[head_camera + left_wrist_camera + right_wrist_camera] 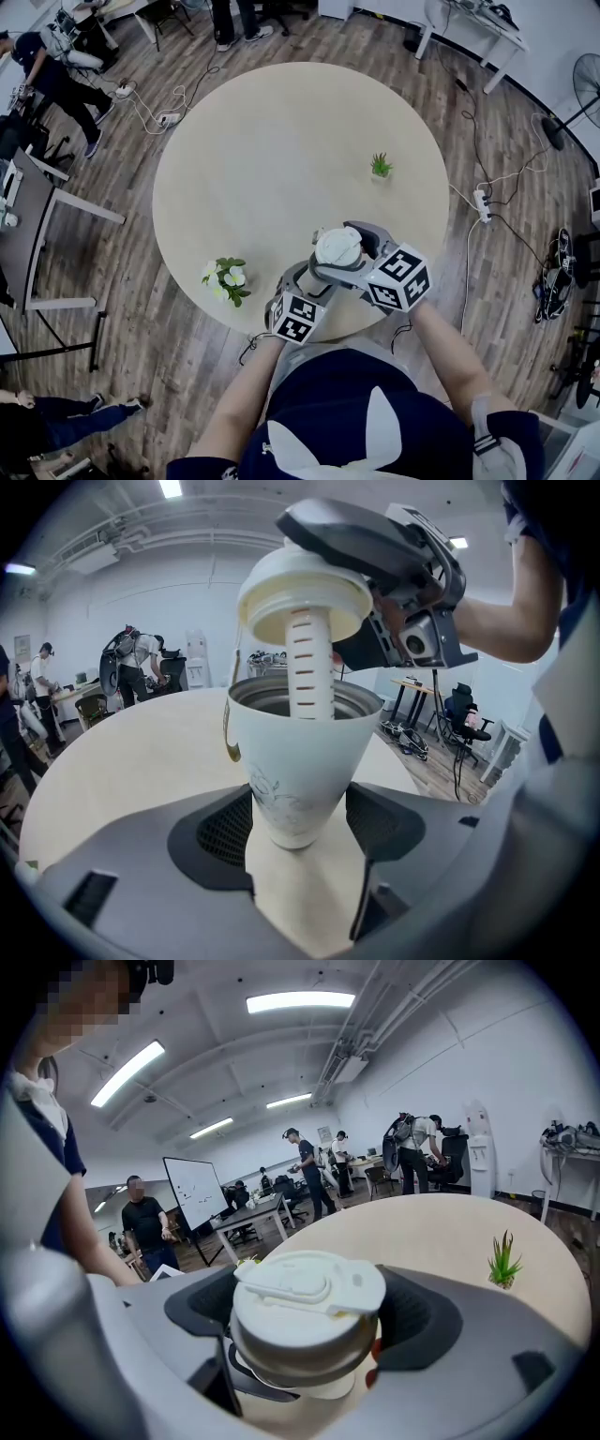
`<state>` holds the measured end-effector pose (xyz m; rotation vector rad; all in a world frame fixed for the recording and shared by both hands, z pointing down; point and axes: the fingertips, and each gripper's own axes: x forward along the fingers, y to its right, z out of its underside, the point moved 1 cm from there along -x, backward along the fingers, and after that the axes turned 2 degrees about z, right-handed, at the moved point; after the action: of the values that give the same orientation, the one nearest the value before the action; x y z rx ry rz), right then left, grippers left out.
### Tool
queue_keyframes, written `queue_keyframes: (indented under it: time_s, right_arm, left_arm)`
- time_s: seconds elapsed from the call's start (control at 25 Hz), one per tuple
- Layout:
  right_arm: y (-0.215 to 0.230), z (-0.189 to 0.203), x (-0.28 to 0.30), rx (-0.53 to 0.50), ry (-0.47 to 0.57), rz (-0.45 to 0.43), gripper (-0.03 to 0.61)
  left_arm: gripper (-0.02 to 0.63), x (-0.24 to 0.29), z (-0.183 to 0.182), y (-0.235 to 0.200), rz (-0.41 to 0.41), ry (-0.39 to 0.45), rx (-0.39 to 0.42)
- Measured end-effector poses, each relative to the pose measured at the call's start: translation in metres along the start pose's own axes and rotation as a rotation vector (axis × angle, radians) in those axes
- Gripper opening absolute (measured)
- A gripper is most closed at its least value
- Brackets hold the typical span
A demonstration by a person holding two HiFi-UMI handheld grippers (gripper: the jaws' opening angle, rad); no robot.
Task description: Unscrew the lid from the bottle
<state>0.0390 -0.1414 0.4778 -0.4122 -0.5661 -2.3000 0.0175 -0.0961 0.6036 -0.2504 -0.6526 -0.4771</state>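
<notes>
Left gripper (298,829) is clamped tight: both dark pads press the white wall of the bottle (295,752) low down and hold it upright. Whether its base rests on the table can't be told.

Directly above the bottle's mouth, the right gripper (309,1326) has its jaws squeezed on the lid (307,1312), gripping it round the rim. And look at that gap: the lid sits clear above the bottle's rim, with the metal-lined opening plainly showing underneath. The threads look free, so I'd call the unscrewing itself done.

One thing is left. A slotted strainer tube (309,663) hangs under the lid, and its lower end dips inside the bottle's mouth. My read is that the lid needs a straight lift until that tube comes out, and then the two are properly apart.

Further out, the bottle stands over the near edge of the round table (272,169). A flower sprig (226,277) lies just left of the bottle, and a small green plant (381,166) stands beyond it to the right. People work at desks far behind.
</notes>
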Motion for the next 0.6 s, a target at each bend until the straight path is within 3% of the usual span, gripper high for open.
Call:
queue_keyframes:
  time_s: [0.6]
  right_arm:
    - [0.005, -0.019, -0.016, 0.092, 0.079, 0.030, 0.456]
  left_arm:
    - [0.321, 0.002, 0.000, -0.001, -0.001, -0.002, -0.004]
